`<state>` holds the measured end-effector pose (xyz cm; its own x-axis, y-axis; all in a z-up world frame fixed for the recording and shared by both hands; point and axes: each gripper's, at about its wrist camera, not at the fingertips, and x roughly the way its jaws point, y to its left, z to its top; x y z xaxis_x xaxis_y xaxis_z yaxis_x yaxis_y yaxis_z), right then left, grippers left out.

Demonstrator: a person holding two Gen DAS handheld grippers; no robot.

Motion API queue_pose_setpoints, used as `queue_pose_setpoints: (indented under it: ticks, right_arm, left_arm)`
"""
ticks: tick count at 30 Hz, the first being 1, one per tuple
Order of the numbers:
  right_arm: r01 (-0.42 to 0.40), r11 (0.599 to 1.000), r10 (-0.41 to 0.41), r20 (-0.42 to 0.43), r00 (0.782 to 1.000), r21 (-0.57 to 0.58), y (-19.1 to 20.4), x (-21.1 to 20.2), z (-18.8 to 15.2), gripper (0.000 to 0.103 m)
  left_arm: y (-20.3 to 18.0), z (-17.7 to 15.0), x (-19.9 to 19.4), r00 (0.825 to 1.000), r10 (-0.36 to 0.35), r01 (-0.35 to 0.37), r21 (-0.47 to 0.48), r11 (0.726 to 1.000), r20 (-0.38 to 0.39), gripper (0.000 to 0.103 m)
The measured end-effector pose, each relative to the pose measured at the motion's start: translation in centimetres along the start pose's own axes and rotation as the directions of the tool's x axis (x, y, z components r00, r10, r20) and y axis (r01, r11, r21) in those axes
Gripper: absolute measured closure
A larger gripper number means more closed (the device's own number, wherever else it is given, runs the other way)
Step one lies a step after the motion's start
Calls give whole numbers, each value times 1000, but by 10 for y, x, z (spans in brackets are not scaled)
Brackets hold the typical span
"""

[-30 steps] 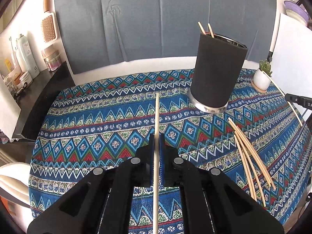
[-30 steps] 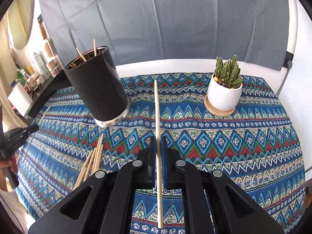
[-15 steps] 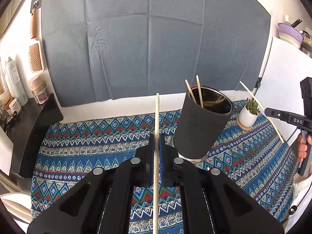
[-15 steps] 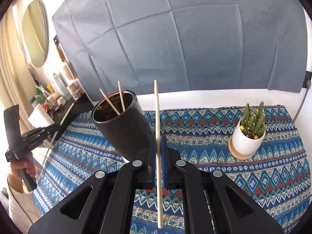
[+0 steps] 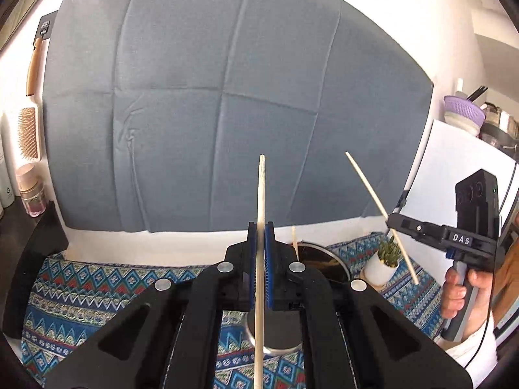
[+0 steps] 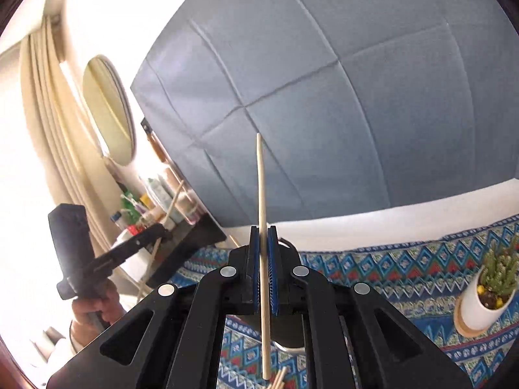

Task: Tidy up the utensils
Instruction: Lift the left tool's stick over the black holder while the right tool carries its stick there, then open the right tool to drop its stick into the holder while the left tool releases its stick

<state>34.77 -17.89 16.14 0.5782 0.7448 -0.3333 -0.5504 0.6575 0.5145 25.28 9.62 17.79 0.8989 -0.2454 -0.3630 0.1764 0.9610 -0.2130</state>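
pinching a wooden chopstick (image 5: 261,227) betw its blue pads, the left gripper (image 5: 260,236) is clamped tight on the stick, which runs straight up from 6 o'clock past the jaws to a tip against the grey backdrop cloth (image 5: 201,103). behind the fingers, at abt 4 o'clock of the jaws, sits the black cup (image 5: 319,261), mostly hidden; only its rim, dark inside and steel base show, w/ one stick end (image 5: 294,238) poking out at its left edge. cup stands on the patterned tablecloth (image 5: 84,288). at 3 o'clock in the left wrist view a hand (image 5: 460,295) holds the right gripper (image 5: 394,227), closed on a second chopstick (image 5: 378,207) that slants from 11 o'clock down to 5 o'clock thru the jaws. small potted cactus (image 5: 384,259) sits just below that gripper, near the cup. hairbrush (image 5: 30,133) hangs on the wall at 9 o'clock. in the right wrist view the right gripper (image 6: 263,243) has its pads shut on the chopstick (image 6: 262,210), nearly upright, lower end close to loose chopsticks (image 6: 278,381) lying on the cloth at 6 o'clock. cup is almost fully hidden behind these fingers. cactus (image 6: 488,288) at 4 o'clock, well apart from the jaws. left gripper (image 6: 162,231) shows at 9 o'clock, held by a hand (image 6: 97,304), a stick crossing its tip. oval mirror (image 6: 108,110) at 10 o'clock.
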Motion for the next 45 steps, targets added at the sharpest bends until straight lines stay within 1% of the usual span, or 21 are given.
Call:
queue_pose_setpoints:
  ticks: [2, 4, 7, 9, 12, 14, 17, 20, 22, 24, 25, 27, 29, 30, 31, 32, 34, 36, 39, 42, 45]
  right_arm:
    - [-54, 998, 53, 45, 998, 11, -3, 4, 3, 98]
    - [-84, 996, 83, 85, 993, 17, -4, 10, 4, 98]
    - [-122, 992, 118, 137, 983, 23, -9, 18, 4, 98]
    - [-141, 989, 134, 170, 976, 32, -13, 23, 2, 98]
    - [-128, 992, 122, 222, 967, 14, -13, 29, -5, 98]
    - [-104, 995, 100, 259, 961, 3, -12, 32, -10, 98]
    - [-88, 996, 77, 326, 942, 17, -15, 34, -16, 98]
    - [-142, 987, 106, 366, 925, 72, -22, 41, -20, 98]
    - [-164, 983, 119, 400, 909, 82, -25, 45, -26, 98]
    - [-177, 980, 124, 434, 892, 85, -29, 48, -33, 98]
    - [-152, 985, 102, 425, 900, 84, -30, 51, -32, 98]
    - [-149, 985, 102, 419, 902, 83, -34, 55, -34, 98]
    - [-134, 988, 90, 406, 909, 82, -36, 60, -35, 98]
    - [-127, 989, 87, 399, 913, 75, -36, 62, -35, 98]
    - [-115, 991, 81, 393, 916, 64, -35, 64, -36, 98]
    - [-103, 993, 74, 386, 920, 53, -33, 65, -37, 98]
    - [-105, 994, 82, 377, 923, 40, -32, 66, -38, 98]
    - [-91, 996, 78, 366, 927, 18, -29, 67, -41, 98]
    - [-57, 997, 68, 349, 935, -43, -21, 68, -47, 98]
    - [-64, 996, 82, 326, 942, -65, -18, 70, -50, 98]
    - [-12, 993, 51, 332, 942, -118, -13, 68, -54, 98]
  left_arm:
    - [-2, 3, 7, 999, -28, 29, -14, 999, 40, 98]
    - [-3, 5, 17, 997, -50, 52, -44, 998, 53, 98]
    - [-5, 6, 28, 987, -105, 114, -71, 991, 120, 98]
    - [-10, 3, 31, 973, -144, 158, -63, 986, 182, 98]
    - [-16, -2, 35, 943, -192, 212, -45, 976, 270, 98]
    - [-18, -5, 41, 936, -157, 181, -50, 982, 316, 98]
    - [-16, -8, 51, 918, -193, 229, -68, 971, 347, 98]
    - [-12, -11, 61, 903, -203, 261, -108, 959, 377, 98]
    - [-8, -17, 67, 897, -195, 268, -137, 953, 396, 98]
    - [-8, -24, 71, 891, -200, 276, -138, 951, 409, 98]
    - [-8, -28, 71, 885, -205, 282, -131, 950, 419, 98]
    - [-9, -36, 72, 875, -212, 288, -116, 951, 436, 98]
    - [-7, -46, 74, 856, -237, 320, -110, 941, 459, 98]
    - [-7, -47, 77, 861, -245, 320, -100, 942, 446, 98]
    - [-8, -45, 80, 874, -239, 303, -89, 949, 424, 98]
    - [-7, -45, 81, 876, -238, 302, -91, 949, 419, 98]
    - [-5, -47, 81, 870, -254, 321, -94, 942, 423, 98]
    - [-6, -47, 80, 876, -244, 302, -78, 950, 416, 98]
    - [-7, -51, 79, 876, -246, 288, -41, 957, 414, 98]
    - [-5, -55, 83, 884, -246, 281, -31, 959, 398, 98]
    - [-1, -55, 84, 886, -249, 288, -43, 957, 392, 98]
